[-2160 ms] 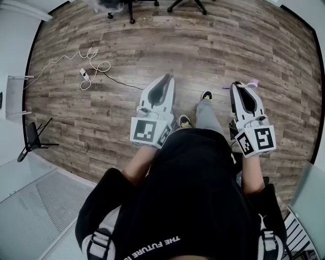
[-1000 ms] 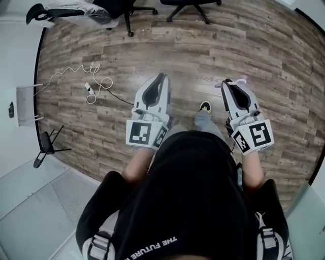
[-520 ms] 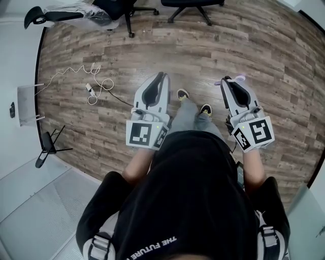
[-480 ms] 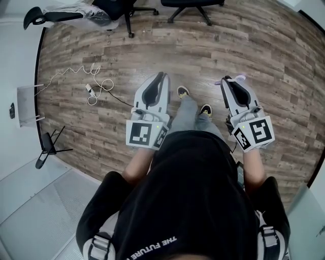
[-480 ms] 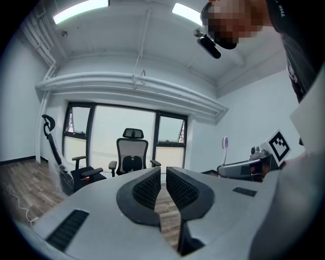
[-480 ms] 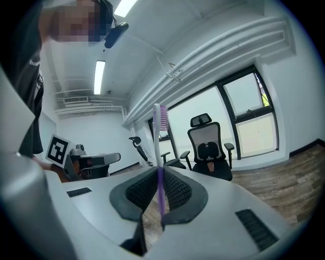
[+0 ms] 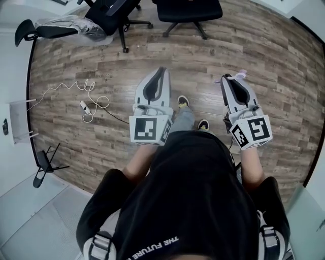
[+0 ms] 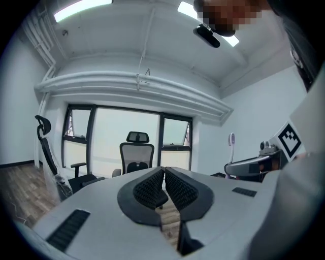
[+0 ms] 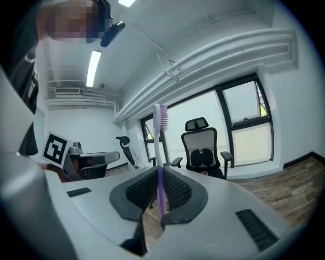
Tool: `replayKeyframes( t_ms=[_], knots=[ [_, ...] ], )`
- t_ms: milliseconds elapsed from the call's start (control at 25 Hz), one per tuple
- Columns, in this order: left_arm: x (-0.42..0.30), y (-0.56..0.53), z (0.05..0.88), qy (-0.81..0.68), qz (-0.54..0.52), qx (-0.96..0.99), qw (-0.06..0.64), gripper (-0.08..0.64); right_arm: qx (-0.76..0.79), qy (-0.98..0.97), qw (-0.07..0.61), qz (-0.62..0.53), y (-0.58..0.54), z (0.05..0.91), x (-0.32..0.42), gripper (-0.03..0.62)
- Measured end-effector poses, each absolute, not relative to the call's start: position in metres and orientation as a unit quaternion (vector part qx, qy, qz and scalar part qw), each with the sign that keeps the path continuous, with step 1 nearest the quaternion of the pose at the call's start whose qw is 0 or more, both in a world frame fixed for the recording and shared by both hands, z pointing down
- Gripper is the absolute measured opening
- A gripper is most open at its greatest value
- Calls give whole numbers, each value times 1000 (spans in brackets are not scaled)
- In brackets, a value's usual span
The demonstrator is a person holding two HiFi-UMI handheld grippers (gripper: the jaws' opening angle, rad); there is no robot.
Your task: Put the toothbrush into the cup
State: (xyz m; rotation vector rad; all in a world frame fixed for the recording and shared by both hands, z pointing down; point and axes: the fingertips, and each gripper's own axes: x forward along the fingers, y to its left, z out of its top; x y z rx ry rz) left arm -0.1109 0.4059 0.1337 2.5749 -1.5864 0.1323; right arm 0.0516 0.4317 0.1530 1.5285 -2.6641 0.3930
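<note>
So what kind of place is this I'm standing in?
Most likely an office: black swivel office chairs stand on a wood-plank floor, with large windows along one wall and strip lights overhead.

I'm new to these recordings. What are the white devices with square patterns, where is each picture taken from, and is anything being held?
There is no robot here. A person standing on a wood floor holds a hand-held gripper in each hand, and the patterned cubes are part of those. The top-down picture comes from a camera on the person's head. The other two come from cameras riding on each gripper, looking along its jaws. The left hand-held gripper has its jaws together with nothing between them. The right hand-held gripper is clamped on a purple toothbrush, bristles up. Office chairs and a charger cable are nearby. No cup is in view.
</note>
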Motion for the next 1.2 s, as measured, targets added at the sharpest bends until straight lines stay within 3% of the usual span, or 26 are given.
replayKeyframes(
  t_ms=[520, 1200],
  knots=[
    [-157, 293, 130, -547, 51, 831, 82, 40, 542, -834, 68, 70, 317, 134, -15, 44],
    [-121, 175, 142, -536, 60, 838, 79, 41, 536, -836, 46, 106, 195, 153, 24, 44]
  ],
)
